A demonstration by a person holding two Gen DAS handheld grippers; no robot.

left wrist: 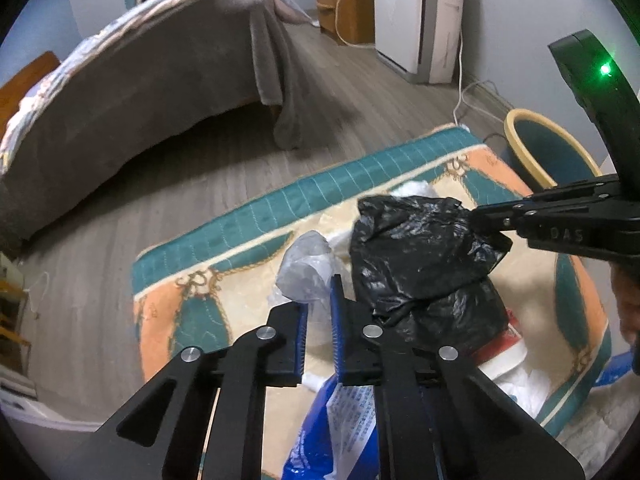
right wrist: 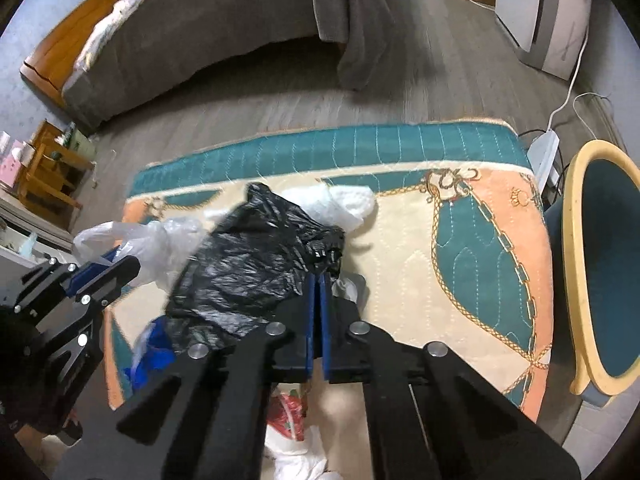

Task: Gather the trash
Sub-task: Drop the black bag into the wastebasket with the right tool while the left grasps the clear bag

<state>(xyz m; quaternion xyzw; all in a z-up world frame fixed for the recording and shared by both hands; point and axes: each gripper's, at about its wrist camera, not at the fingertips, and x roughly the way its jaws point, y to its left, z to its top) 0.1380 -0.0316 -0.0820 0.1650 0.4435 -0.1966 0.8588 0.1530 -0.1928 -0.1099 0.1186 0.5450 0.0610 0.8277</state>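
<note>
Black bin bag [right wrist: 256, 264] on patterned mat [right wrist: 460, 240]: right gripper [right wrist: 319, 276] clamped on its edge; left gripper [left wrist: 319, 300] nearly closed, pinching clear plastic bag [left wrist: 306, 268] beside it.

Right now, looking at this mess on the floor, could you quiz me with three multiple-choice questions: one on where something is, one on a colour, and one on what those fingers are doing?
1. The black bag is: A on the bed; B over the patterned mat; C on the chair.
2. The mat's border is: A red; B teal; C purple.
3. The right fingers are: A wide open; B shut on the black bag; C shut on a cable.
Answers: B, the mat shows all around the bag; B, a teal band runs along its far edge; B, the pads meet on the bag's crumpled edge.
</note>
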